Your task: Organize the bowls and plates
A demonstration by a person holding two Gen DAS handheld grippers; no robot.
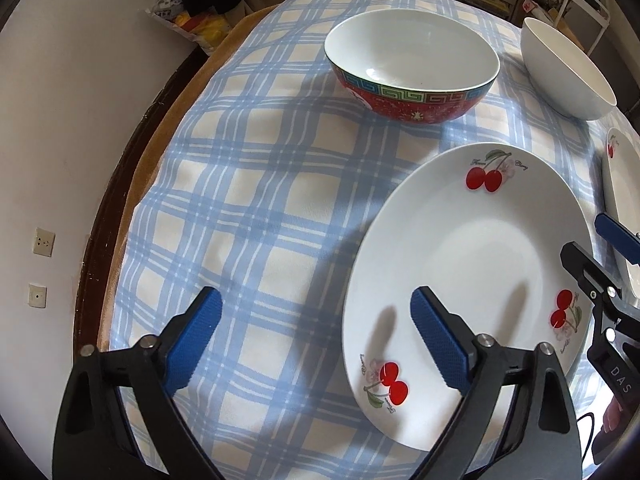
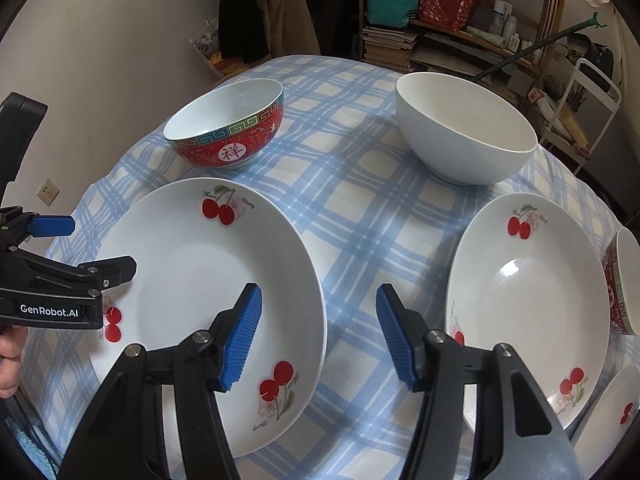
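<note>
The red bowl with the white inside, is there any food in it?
Empty. The red bowl stands upright and its white inside is bare in both views.

3 bowls (image 2: 466,130) (1 white), 3 plates (image 2: 208,312)

black grippers (image 2: 318,336) (blue ribbed jaws)

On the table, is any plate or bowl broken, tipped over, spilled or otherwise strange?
Nothing stands out. The red patterned bowl and the white bowl stand upright and empty. The left cherry plate and the right cherry plate lie flat and clean on the checked tablecloth. No chips or spills show.
</note>
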